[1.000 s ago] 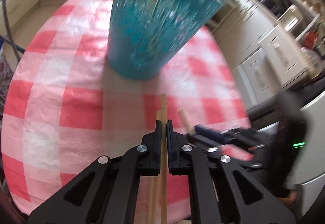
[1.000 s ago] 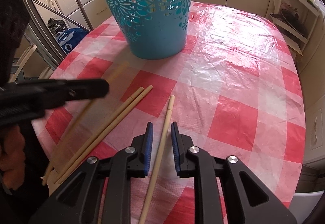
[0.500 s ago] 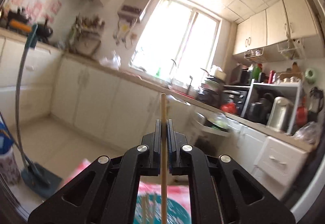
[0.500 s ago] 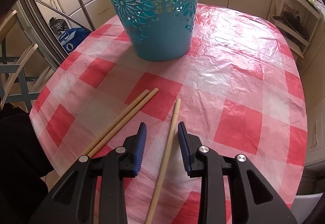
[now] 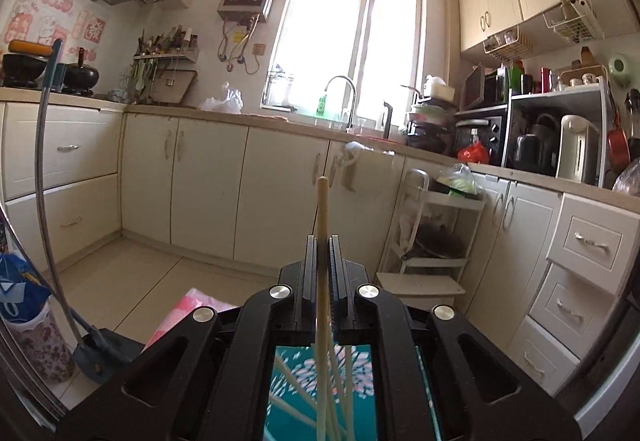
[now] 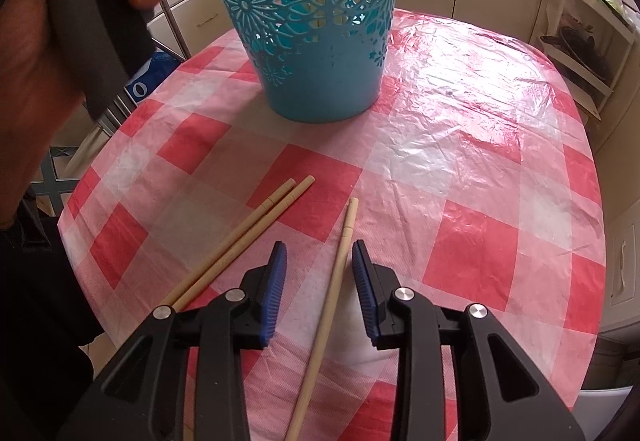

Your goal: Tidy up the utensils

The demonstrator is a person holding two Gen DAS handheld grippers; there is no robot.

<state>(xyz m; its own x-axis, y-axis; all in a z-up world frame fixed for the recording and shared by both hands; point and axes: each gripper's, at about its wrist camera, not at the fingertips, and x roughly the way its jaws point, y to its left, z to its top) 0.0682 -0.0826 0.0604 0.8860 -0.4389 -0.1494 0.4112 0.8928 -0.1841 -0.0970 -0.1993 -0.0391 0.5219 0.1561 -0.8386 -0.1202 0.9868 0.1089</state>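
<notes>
My left gripper [image 5: 322, 241] is shut on a wooden chopstick [image 5: 321, 281], held upright above the teal cut-out basket [image 5: 360, 393], where several chopsticks stand inside. In the right wrist view the teal basket [image 6: 320, 41] stands on the red-and-white checked table [image 6: 460, 161]. My right gripper [image 6: 319, 253] is open, its blue pads either side of a single chopstick [image 6: 334, 289] lying on the cloth. A pair of chopsticks [image 6: 240, 245] lies just left of it.
The hand holding the left gripper's handle [image 6: 80, 21] is at upper left beside the basket. Kitchen cabinets [image 5: 208, 185], a white trolley [image 5: 432, 241] and a mop [image 5: 52, 201] stand beyond the table. The table edge curves close at left and right.
My left gripper lifted its chopstick from the table and tilted up over the basket. My right gripper opened wider around the single chopstick and moved slightly forward.
</notes>
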